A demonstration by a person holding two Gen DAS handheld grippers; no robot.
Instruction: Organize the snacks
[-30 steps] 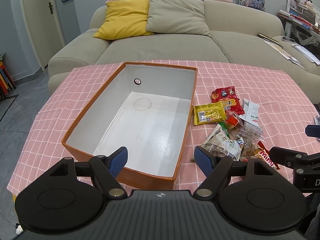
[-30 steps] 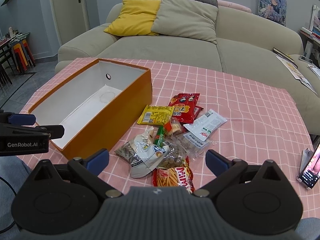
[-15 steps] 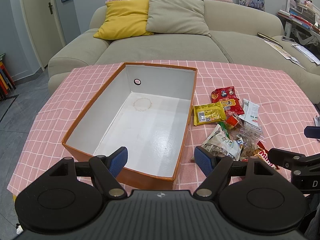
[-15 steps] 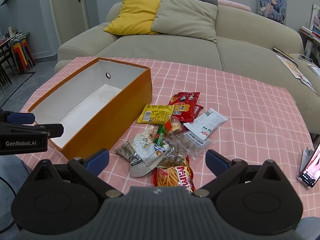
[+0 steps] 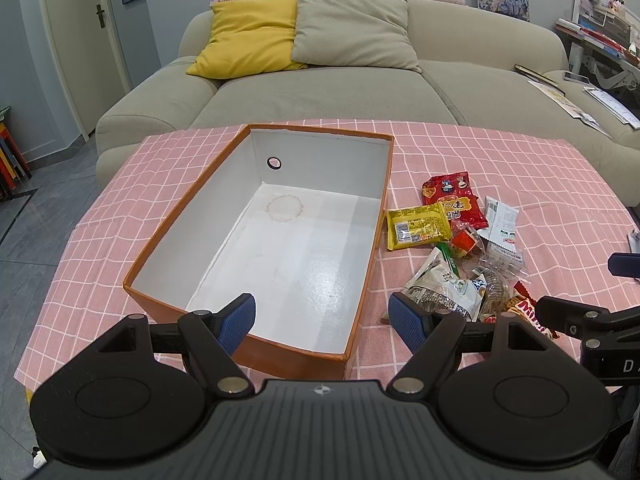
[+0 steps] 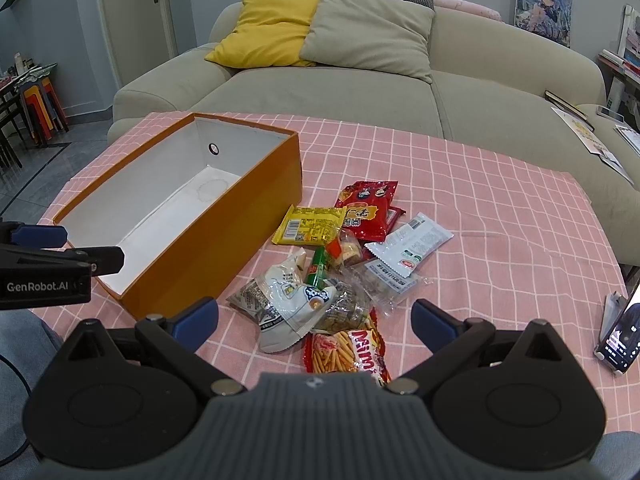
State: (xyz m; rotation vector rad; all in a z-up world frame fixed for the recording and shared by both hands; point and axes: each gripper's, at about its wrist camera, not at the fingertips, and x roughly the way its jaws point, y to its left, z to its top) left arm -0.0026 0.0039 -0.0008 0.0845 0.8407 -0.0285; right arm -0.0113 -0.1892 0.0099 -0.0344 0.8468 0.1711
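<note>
An open orange box (image 5: 362,280) (image 6: 224,236) with a white, empty inside sits on the pink checked tablecloth (image 5: 480,152). To its right lies a pile of snacks: a yellow packet (image 5: 418,226) (image 6: 310,225), a red bag (image 5: 452,196) (image 6: 366,206), a white wrapper (image 6: 408,246), a grey-white bag (image 5: 444,288) (image 6: 286,300) and a red stick-snack bag (image 6: 344,350). My left gripper (image 5: 322,318) hangs open over the box's near end. My right gripper (image 6: 314,322) is open just above the near snacks, holding nothing.
A beige sofa (image 5: 320,92) with a yellow cushion (image 5: 252,36) and a grey cushion (image 5: 352,30) stands behind the table. A phone on a stand (image 6: 620,330) sits at the table's right edge. Stacked stools (image 6: 40,108) are far left.
The right gripper has drifted slightly towards the snack pile; the left gripper, box and snacks have not moved.
</note>
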